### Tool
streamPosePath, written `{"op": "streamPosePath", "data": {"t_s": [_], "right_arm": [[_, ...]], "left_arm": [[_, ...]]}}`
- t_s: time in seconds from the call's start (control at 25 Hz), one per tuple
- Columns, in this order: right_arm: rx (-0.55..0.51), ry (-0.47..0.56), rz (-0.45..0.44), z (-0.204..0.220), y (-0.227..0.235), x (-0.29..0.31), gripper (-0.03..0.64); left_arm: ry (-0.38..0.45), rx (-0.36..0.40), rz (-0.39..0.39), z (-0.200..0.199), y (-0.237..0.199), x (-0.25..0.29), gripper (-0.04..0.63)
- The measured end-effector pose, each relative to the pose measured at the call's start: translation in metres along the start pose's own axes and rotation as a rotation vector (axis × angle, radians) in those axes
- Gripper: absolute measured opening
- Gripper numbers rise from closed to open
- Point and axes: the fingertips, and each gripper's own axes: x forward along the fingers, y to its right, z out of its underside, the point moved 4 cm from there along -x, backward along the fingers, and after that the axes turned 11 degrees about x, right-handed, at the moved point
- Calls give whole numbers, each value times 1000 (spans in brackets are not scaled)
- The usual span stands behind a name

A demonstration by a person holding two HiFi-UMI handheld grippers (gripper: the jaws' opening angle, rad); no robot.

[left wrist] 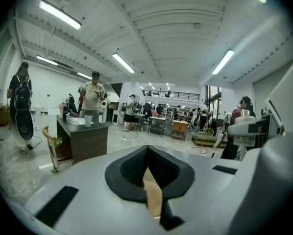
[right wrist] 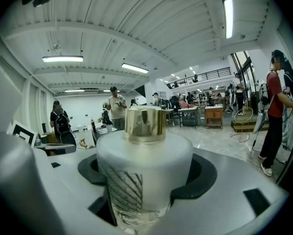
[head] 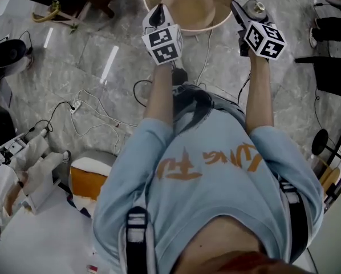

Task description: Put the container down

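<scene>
**While both grippers grip, bowl and bottle are held out over the floor**

Where the person stands on grey stone floor (head: 90, 61), both arms reach forward. The left gripper (head: 157, 11) is clenched on the near rim of a round beige bowl (head: 187, 7), and a tan strip of that rim shows pinched between its dark pads (left wrist: 129, 168). Just to the right, the right gripper (head: 239, 11) is clamped around a frosted white bottle (right wrist: 144, 165) with a gold cap (right wrist: 145, 124), held upright beside the bowl.
</scene>
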Motion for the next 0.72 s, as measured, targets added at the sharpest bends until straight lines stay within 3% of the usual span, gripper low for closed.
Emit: {"op": "streamPosePath", "data": {"t_s": [0.4, 0.72], "right_arm": [[11, -120, 10, 5, -4, 157, 357], [44, -186, 62, 37, 14, 199, 357]], "left_arm": [[-137, -30, 44, 17, -52, 146, 25], [-234, -13, 116, 51, -49, 199, 25]]}}
